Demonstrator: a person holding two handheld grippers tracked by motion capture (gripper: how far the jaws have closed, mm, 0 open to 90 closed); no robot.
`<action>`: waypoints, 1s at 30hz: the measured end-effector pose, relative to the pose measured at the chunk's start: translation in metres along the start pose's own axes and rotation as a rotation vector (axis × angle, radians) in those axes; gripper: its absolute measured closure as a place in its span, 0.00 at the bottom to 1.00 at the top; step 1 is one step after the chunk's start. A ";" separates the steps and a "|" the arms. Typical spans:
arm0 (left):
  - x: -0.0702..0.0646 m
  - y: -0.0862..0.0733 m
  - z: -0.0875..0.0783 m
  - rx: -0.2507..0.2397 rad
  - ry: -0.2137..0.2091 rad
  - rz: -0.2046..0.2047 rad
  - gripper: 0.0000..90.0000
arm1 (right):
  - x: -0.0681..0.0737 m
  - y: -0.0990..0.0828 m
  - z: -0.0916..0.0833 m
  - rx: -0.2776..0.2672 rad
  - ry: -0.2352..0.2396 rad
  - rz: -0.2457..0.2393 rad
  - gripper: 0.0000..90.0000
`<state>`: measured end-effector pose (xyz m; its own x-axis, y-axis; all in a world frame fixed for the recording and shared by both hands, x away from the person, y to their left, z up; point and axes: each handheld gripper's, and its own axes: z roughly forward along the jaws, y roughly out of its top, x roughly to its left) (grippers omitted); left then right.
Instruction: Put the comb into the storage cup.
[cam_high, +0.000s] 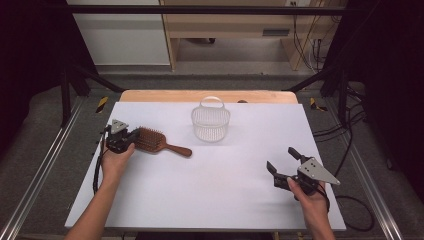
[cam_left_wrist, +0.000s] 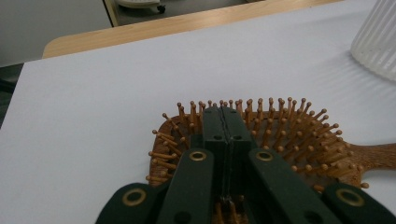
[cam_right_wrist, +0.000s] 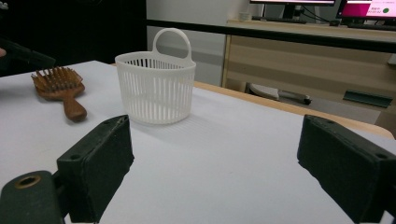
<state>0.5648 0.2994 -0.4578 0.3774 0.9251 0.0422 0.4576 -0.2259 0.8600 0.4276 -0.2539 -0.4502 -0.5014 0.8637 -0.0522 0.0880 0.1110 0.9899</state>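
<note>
Work in hand: the left gripper (cam_high: 131, 138) was at the head of a wooden hairbrush (cam_high: 159, 142) on the white table (cam_high: 210, 200); a white slatted basket (cam_high: 210, 122) stood upright nearby.
Hairbrush location: it lay flat on the left half of the table, bristles up, to the left of the basket and apart from it.
Hairbrush axis: in the high view the long axis ran left to right, slightly toward the near edge at the handle end. The bristled head pointed left, toward the left gripper; the handle (cam_high: 179, 149) pointed right, toward the table centre.
Left gripper state: in the left gripper view the 2 jaws stood fully together over the bristle field (cam_left_wrist: 299, 140), with no gap between the pads and nothing clamped between them. Whether the jaw tips rested on the bristles or hung just above them could not be told.
Right gripper state: the right gripper (cam_high: 281, 161) stood wide open and empty, near the right front part of the table, well apart from brush and basket.
Handling, judged: the brush looked light and rigid, its wood probably smooth and somewhat slippery. The bristles would flex and give a poor seat for the pads.
Grip point, judged: the narrow handle, or the rim of the head across its width, offered firm parallel faces.
Basket, judged: light thin plastic, easily tipped or pushed; its loop handle (cam_right_wrist: 172, 43) stood at the far rim.
</note>
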 end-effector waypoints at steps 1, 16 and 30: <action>-0.001 0.000 0.001 0.004 -0.003 0.007 1.00 | 0.000 0.000 0.000 0.001 0.000 0.001 0.12; -0.011 0.000 0.004 0.036 -0.015 0.074 1.00 | 0.000 -0.001 0.001 0.007 0.008 0.009 0.12; -0.036 0.000 0.005 0.025 -0.069 0.122 1.00 | 0.000 -0.001 0.000 0.006 0.009 0.015 0.12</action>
<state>0.5556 0.2649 -0.4620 0.4858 0.8671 0.1100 0.4241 -0.3438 0.8378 0.4276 -0.2535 -0.4511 -0.5076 0.8608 -0.0366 0.1008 0.1015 0.9897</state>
